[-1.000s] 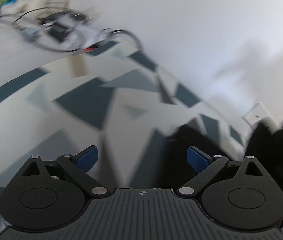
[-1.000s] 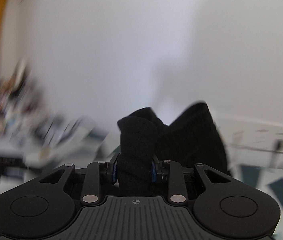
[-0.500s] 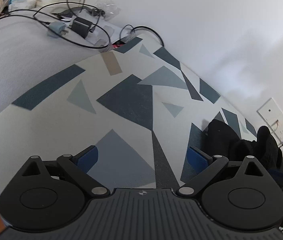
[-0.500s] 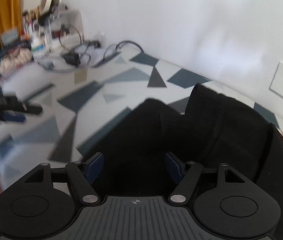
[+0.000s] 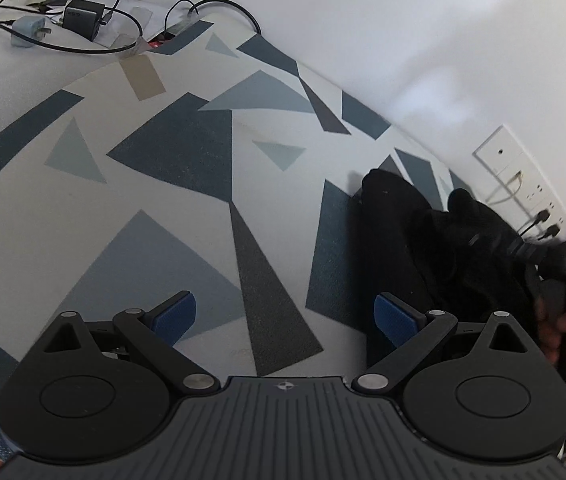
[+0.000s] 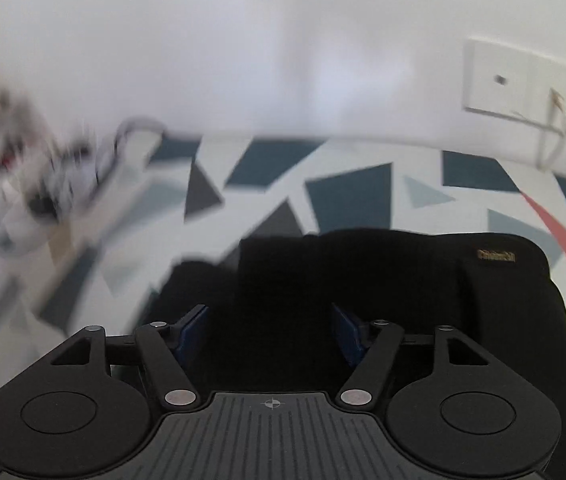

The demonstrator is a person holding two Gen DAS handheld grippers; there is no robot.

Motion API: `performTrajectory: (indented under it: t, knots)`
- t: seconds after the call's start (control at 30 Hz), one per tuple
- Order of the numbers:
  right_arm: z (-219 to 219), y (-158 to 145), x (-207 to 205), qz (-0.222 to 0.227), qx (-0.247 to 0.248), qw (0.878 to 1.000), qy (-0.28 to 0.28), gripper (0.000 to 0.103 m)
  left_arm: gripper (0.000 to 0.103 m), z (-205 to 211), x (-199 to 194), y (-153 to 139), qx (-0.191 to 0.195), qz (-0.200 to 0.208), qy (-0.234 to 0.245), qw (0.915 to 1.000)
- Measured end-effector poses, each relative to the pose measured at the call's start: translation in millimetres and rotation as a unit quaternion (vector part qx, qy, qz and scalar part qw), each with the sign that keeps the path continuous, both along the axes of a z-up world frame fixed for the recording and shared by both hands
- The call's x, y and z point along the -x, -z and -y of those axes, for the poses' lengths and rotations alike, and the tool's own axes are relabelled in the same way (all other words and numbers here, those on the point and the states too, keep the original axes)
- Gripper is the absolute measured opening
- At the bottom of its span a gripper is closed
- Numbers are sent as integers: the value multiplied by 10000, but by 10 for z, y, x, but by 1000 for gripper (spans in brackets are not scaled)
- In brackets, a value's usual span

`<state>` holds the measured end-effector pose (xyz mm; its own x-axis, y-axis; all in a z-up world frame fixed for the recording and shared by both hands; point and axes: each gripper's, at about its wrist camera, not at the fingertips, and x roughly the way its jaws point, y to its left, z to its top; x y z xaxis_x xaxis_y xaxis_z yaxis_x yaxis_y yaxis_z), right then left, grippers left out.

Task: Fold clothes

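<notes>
Black garment (image 6: pixel 423 300) lies in a loose heap on the patterned mat (image 5: pixel 171 208), toward the wall side, below the wall socket plate (image 6: pixel 523 80). Right gripper (image 6: pixel 269 330) sits directly over it: dark cloth fills the gap between its blue pads (image 6: pixel 193 328), but the pads stand apart from the fabric and press nothing, so it is released. Its jaws have just been opening, with the garment under and between them but not gripped. Left gripper (image 5: pixel 285 316) is likewise spread wide and empty, hovering over bare mat; from there the garment (image 5: pixel 423 248) lies off to the right, its near edge just beside the right-hand pad (image 5: pixel 393 318). The right hand is plainly the nearer of the two. In the right wrist view the heap runs broadly left to right across the frame, so its long axis seems to lie crosswise to the gripper's line, roughly parallel to the wall; a small gold label (image 6: pixel 497 256) marks the far right corner, likely a waistband or hem end, though the garment type cannot be told. Left part of the heap is lumpy and folded over itself. Judgement: the next move depends on finding an outer edge or corner, label end for the right, the rumpled end for the left. Cables and chargers (image 5: pixel 79 16) sit well apart, at the mat's far end.
</notes>
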<state>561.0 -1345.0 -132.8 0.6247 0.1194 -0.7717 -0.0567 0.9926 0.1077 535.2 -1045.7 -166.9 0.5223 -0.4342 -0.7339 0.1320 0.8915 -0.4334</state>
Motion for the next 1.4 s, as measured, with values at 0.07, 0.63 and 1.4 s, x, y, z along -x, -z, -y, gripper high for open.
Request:
performTrajectory:
  t: [0.07,0.63,1.4]
  knots:
    - [-200,139,45,11,697,9966,-445,64,98,31,-4,-1,-25,-31,38,10000]
    - [1264,-457,817,1192,-1579,9732,1169,102,102,1174,-584,-6,260,-301,1256,9913]
    - [2119,477,765,-129,-3155,9387,1383,102,103,1390,-805,231,-319,-279,1590,9864]
